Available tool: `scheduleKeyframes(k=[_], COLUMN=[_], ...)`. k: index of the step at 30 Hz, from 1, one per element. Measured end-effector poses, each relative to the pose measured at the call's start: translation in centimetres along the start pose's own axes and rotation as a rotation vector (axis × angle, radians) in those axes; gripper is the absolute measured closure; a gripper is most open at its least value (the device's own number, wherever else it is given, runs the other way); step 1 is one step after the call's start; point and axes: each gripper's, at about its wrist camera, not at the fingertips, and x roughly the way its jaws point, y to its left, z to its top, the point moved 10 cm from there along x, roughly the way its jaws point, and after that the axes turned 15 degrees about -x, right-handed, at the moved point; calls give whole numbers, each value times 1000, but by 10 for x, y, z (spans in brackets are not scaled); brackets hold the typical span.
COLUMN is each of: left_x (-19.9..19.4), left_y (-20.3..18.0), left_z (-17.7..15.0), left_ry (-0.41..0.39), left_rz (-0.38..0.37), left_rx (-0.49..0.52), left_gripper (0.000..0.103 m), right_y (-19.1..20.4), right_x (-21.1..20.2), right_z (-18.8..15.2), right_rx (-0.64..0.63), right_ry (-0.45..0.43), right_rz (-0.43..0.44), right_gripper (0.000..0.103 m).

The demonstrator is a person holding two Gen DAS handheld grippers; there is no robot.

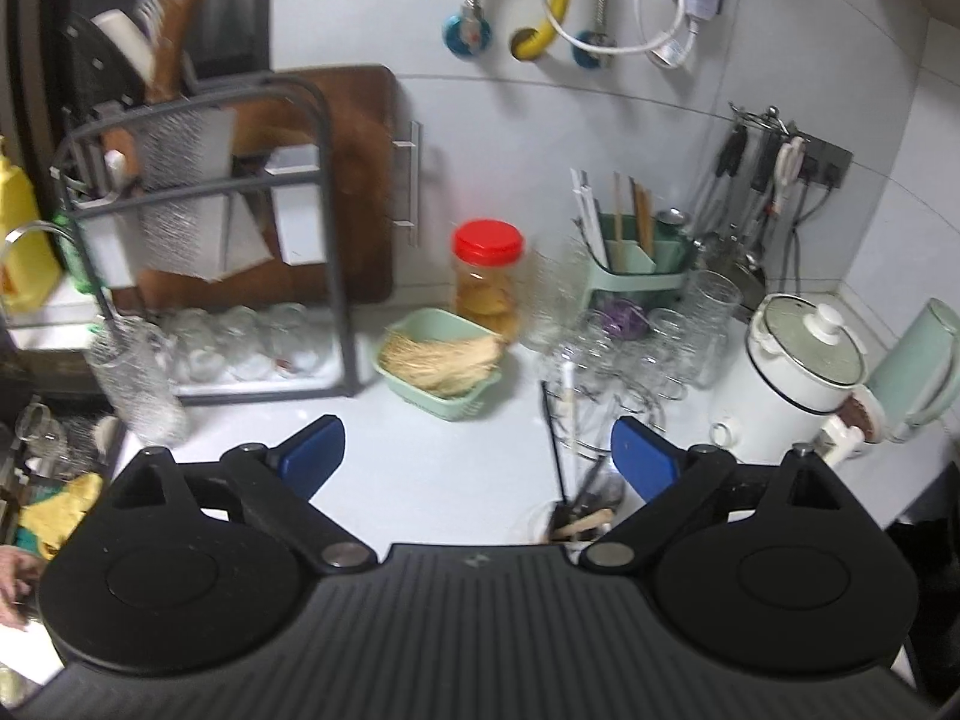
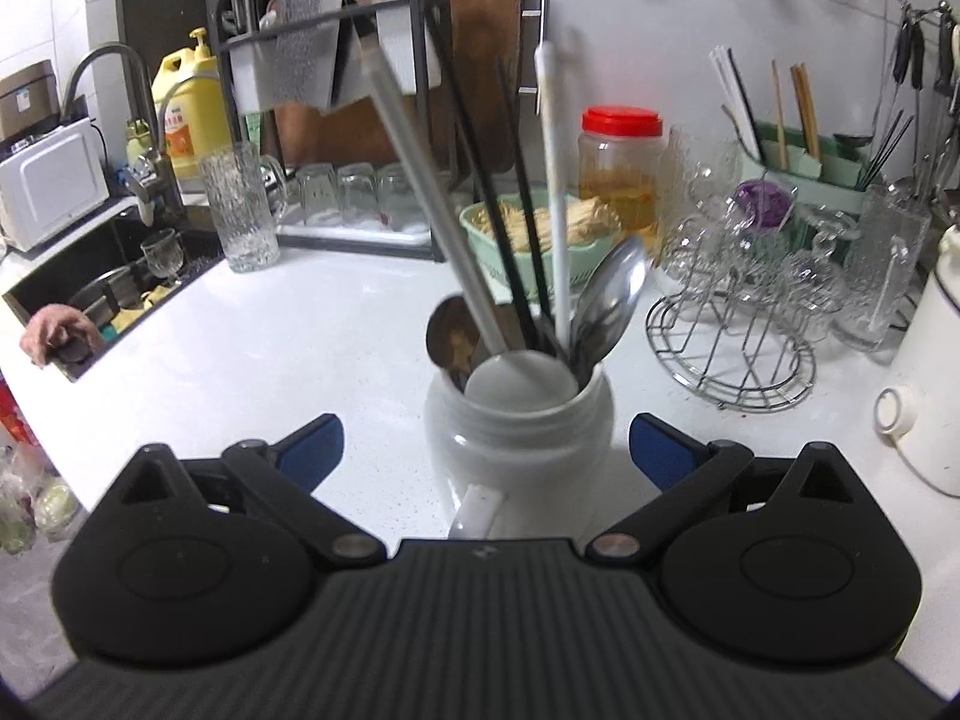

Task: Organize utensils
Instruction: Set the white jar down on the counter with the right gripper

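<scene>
Utensils stand bunched in a white mug (image 2: 519,420) on the white worktop (image 2: 270,324), right in front of the right hand-held gripper (image 2: 486,444). Its blue-padded jaws are spread wide to either side of the mug and grip nothing; the mug's handle points back toward the camera. Out of the mug rise a large steel spoon (image 2: 612,294), a smaller spoon (image 2: 450,330), a white-handled utensil (image 2: 552,180) that stands nearly upright, a pale grey handle (image 2: 420,180) that leans left, and black chopsticks (image 2: 510,228).

From the left wrist view, the left hand-held gripper (image 1: 477,456) is also spread wide and empty above bare worktop, and the same mug shows only partly, beside the right finger (image 1: 645,456).

Behind the mug sit a green basket (image 2: 540,264) of pale strands, a red-lidded jar (image 2: 621,168) and a wire rack (image 2: 732,348) with glass cups. Further right a green utensil holder (image 2: 804,174) carries chopsticks. A dark dish rack (image 1: 198,228) with upturned glasses stands at the left by the sink (image 2: 78,288), where a person's hand (image 2: 57,330) rests on the edge
</scene>
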Motion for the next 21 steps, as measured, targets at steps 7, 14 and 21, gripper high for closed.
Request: scheduleKeyframes(k=[7, 14, 21], left_x=[-33, -70, -102], left_y=[10, 17, 29], left_z=[1, -18, -50], left_ry=[-67, -113, -112], left_rz=[62, 131, 186], left_rx=[-24, -86, -160], left_gripper=[3, 2, 2], right_y=[-11, -24, -35], right_x=[-46, -99, -144], right_z=[26, 50, 63], right_rx=[11, 25, 21], right_ry=[-57, -134, -175], right_rz=[12, 23, 12], right_gripper=[0, 0, 0])
